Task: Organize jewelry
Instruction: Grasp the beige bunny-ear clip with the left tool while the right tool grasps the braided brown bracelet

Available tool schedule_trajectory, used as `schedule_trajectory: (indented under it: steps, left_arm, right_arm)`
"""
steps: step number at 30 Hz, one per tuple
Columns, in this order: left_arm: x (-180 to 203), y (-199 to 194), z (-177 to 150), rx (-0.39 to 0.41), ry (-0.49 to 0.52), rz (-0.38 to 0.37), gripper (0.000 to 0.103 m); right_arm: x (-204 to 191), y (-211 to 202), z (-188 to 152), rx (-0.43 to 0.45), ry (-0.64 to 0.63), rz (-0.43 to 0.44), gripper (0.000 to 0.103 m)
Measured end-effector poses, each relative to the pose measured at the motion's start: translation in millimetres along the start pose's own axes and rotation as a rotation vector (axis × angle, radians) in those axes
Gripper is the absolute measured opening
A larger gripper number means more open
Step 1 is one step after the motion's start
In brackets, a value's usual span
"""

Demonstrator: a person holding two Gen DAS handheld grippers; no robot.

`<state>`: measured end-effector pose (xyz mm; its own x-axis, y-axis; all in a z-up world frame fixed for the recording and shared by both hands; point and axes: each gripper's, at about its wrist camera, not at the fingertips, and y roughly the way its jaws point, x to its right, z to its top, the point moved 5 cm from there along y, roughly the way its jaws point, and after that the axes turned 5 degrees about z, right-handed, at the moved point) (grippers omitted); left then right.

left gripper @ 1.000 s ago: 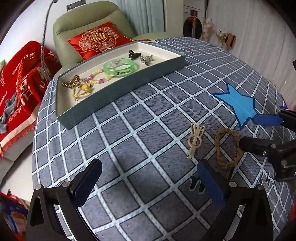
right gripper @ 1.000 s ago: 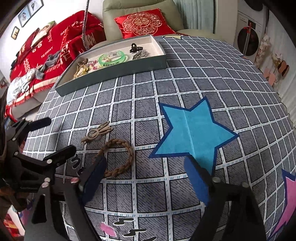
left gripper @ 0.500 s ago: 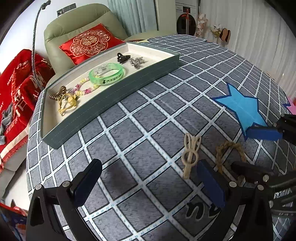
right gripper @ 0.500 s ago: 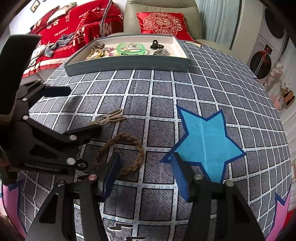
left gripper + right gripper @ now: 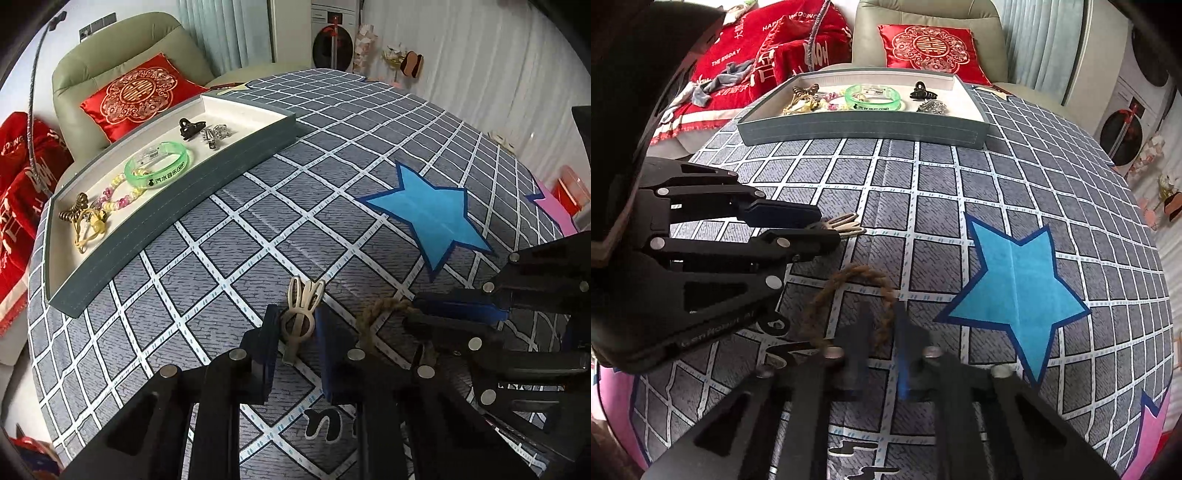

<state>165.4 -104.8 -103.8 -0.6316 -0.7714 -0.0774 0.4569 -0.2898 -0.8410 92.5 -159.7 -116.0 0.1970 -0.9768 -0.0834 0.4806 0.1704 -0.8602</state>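
Observation:
A cream rabbit-shaped hair clip (image 5: 300, 314) lies on the checked tablecloth; my left gripper (image 5: 295, 325) is shut on it, with its ears poking out ahead. The clip's tip also shows in the right wrist view (image 5: 846, 226) beside the left gripper (image 5: 820, 229). A brown braided ring (image 5: 849, 284) lies next to it; my right gripper (image 5: 881, 332) is shut on the ring's near side, and the ring also shows in the left wrist view (image 5: 376, 314). The grey jewelry tray (image 5: 177, 192) stands at the far left and holds a green bangle (image 5: 159, 166), a bead bracelet and clips.
A blue star patch (image 5: 432, 214) lies right of the grippers on the cloth. A green armchair with a red cushion (image 5: 136, 96) stands behind the tray. Red bedding (image 5: 757, 59) lies at the left. The table edge curves close on the near side.
Both grippers have moved forward and down and closed: the left onto the rabbit clip, the right onto the braided ring. Both were wide open before.

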Motion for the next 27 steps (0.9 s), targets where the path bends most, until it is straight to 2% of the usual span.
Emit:
schedule_trajectory:
  steps: [12, 20, 27]
  left_arm:
    - [-24.2, -23.3, -13.1, 0.049, -0.149, 0.036, 0.034]
    - [-46.4, -46.0, -11.6, 0.1, -0.258, 0.099, 0.034]
    - [-64.8, -57.1, -13.3, 0.131, -0.314, 0.114, 0.034]
  right_arm:
    - [16.2, -23.1, 2.4, 0.062, 0.087, 0.001, 0.007]
    - [19.7, -39.8, 13.6, 0.11, 0.112, 0.005, 0.007]
    - [21.4, -49.4, 26.9, 0.152, 0.131, 0.02, 0.007]
